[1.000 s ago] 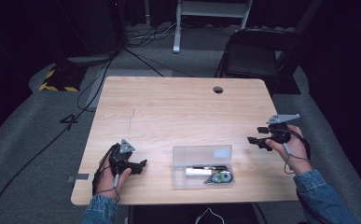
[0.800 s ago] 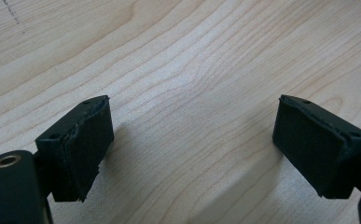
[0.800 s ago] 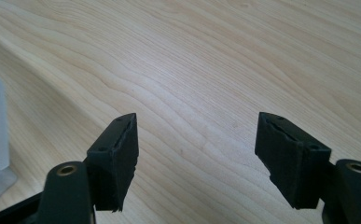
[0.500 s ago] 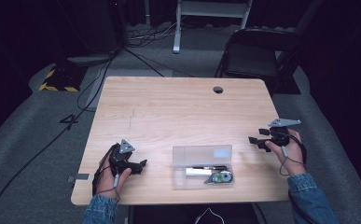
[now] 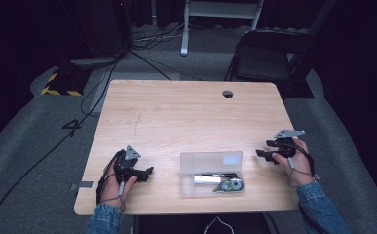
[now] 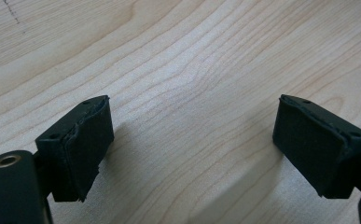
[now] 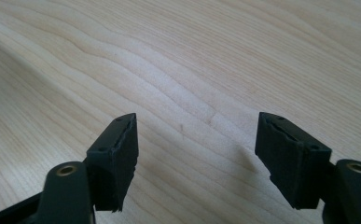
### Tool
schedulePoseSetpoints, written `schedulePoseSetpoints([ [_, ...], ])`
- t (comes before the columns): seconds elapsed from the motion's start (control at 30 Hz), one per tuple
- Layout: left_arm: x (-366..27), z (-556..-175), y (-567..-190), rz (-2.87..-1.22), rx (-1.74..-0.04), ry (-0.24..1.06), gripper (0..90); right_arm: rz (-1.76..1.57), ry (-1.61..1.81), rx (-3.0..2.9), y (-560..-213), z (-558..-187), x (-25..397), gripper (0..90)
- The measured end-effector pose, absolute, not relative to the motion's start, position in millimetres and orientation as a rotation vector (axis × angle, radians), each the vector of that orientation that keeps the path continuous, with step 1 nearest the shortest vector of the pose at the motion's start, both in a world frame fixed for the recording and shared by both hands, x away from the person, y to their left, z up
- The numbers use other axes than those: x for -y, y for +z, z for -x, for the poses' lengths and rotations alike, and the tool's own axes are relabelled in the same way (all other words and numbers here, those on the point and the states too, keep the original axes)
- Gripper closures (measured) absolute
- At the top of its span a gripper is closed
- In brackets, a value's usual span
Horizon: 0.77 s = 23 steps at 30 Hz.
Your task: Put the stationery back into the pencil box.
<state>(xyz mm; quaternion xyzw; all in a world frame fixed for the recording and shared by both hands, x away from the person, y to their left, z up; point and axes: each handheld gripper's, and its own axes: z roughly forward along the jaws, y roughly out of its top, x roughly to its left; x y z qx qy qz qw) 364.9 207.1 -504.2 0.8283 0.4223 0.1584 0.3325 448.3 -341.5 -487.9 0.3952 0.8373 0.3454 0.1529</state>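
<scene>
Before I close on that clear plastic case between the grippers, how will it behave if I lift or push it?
The clear plastic case looks thin-walled and flat, so probably light and stiff. On the smooth wooden table it will likely slide rather than tip. Its loose contents may shift if tilted.

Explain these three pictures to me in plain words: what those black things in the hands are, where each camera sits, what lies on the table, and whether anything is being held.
A person sits at a wooden table and holds a hand-operated two-jaw tool in each hand. The high view looks down from above: the left gripper is at its left, the right gripper at its right. Between them lies a clear plastic case holding small items, one of which looks like a pen. The other two pictures come from cameras riding on the tools, looking along their black padded jaws: the left gripper view and the right gripper view. In both, the jaws stand wide apart over bare wood, so nothing is held.
</scene>
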Motion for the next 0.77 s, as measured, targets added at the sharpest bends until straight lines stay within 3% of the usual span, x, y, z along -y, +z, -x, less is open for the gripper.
schedulePoseSetpoints([
  [0.3,-207,-365,-504,-2.161,-1.107,0.411,12.7,-1.088,0.999,-2.400,-497,-447,337,28.6],
  [0.5,-207,-364,-504,-2.160,-1.110,0.418,12.7,-1.108,1.016,-2.356,-504,-449,333,10.3],
  [0.77,-205,-360,-505,-2.133,-1.161,0.433,12.5,-1.106,1.014,-2.359,-504,-449,333,9.9],
])
